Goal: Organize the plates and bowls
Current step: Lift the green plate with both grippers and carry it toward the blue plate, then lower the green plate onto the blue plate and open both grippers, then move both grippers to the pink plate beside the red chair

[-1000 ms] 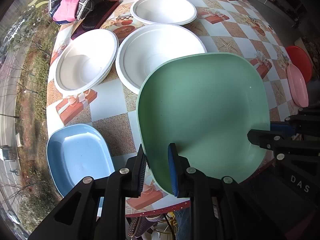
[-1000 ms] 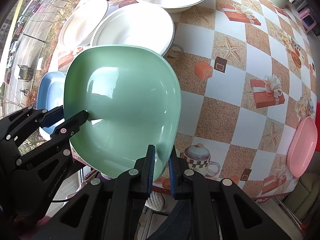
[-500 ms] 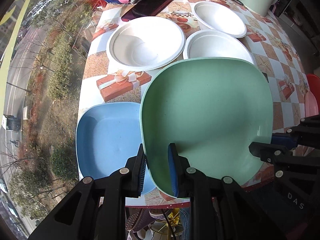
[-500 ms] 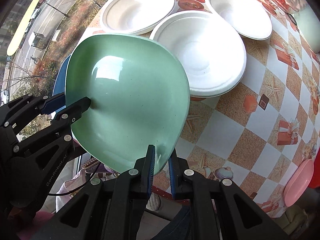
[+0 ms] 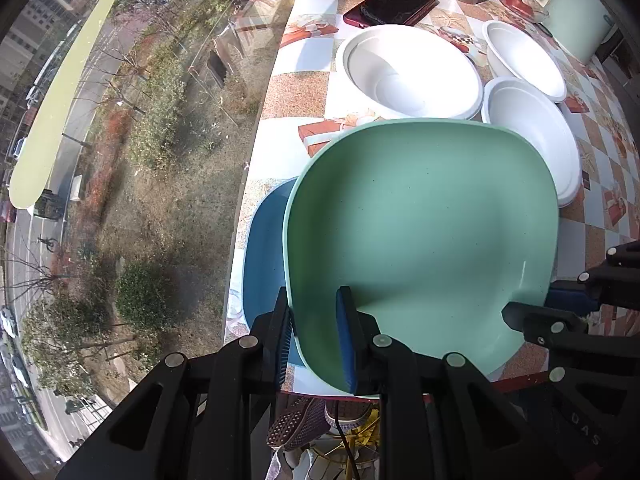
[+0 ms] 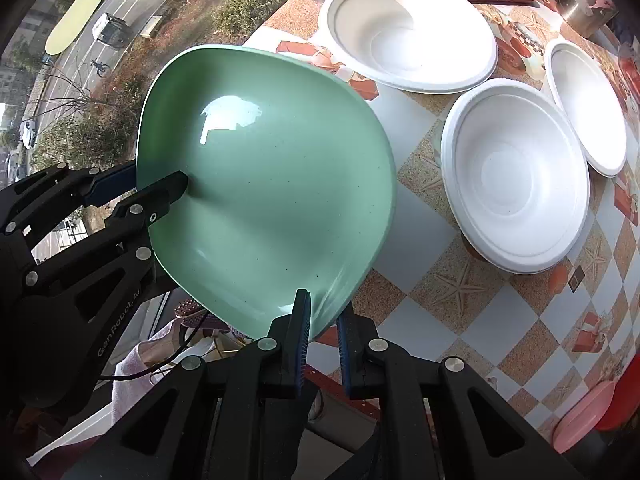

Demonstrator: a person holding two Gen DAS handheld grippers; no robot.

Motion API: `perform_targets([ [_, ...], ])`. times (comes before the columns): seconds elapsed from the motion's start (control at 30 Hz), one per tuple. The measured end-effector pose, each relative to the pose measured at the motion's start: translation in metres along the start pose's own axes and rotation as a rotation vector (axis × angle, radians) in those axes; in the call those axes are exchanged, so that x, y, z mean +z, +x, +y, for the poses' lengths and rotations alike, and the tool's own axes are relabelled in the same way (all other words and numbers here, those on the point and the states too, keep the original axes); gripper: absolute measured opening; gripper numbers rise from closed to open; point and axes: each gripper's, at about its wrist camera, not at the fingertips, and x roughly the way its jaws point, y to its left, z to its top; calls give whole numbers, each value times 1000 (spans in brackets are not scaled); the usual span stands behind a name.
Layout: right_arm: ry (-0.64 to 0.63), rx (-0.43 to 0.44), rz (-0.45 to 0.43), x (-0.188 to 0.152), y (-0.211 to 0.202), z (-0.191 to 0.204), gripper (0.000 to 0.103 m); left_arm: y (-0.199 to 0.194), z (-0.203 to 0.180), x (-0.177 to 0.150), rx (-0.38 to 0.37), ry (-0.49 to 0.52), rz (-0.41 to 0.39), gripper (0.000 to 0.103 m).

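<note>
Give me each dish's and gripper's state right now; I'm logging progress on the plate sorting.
green plate: lifted, tilted, held at two rim spots, over the blue plate.
blue plate: on the table, mostly hidden under the green one.
left gripper: shut on the green plate's rim.
right gripper: shut on the green plate's rim.
three white bowls: upright on the table, empty.

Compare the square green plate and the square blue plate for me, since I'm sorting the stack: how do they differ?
The square green plate is held in the air, clamped at its rim by the left gripper and the right gripper; the square blue plate lies on the table, ungripped. The green one is fully visible and sunlit; the blue one is mostly hidden beneath it, in shadow. Both are rounded squares with raised rims.
</note>
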Motion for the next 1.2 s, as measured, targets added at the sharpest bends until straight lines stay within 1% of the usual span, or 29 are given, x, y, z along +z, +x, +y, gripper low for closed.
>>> perform_targets([
  [0.23,-11,56,20,4,9,6,15,5,28,3,30,-44,-1,23],
  [0.3,0,98,24,0,13,1,15,4,34,2,37,-59,-7,26],
  [0.33,9,104,25,-2,13,-8,19,5,35,2,37,-65,-5,30],
  [0.37,16,95,24,-5,13,-14,25,5,35,1,40,-67,-4,37],
  [0.4,23,86,23,-8,13,-21,51,5,34,-1,41,-65,-6,42],
  [0.43,32,84,21,-11,13,-28,79,4,33,-3,35,-61,-10,53],
  [0.47,44,93,18,-18,12,-37,84,3,31,-5,24,-58,-14,65],
  [0.53,82,102,15,-33,9,-60,84,-2,24,-11,-16,-48,-23,78],
  [0.63,175,77,22,-60,9,-101,84,-5,4,-20,-86,1,-5,79],
  [0.7,262,58,39,-81,11,-129,84,-5,-15,-26,-142,60,24,79],
  [0.77,360,61,39,-104,11,-157,84,-6,-42,-30,-189,148,45,79],
  [0.87,521,80,13,-137,7,-195,84,-11,-84,-31,-186,321,42,79],
  [0.93,588,65,-8,-157,1,-215,84,-14,-108,-27,-187,413,35,79],
  [1.07,715,67,-32,-209,-3,-245,84,-19,-158,-24,-208,586,30,79],
  [1.1,754,76,-37,-223,-3,-258,84,-20,-171,-25,-208,625,31,79],
  [1.2,891,97,-65,-260,-4,-277,84,-20,-204,-23,-205,723,35,79],
])
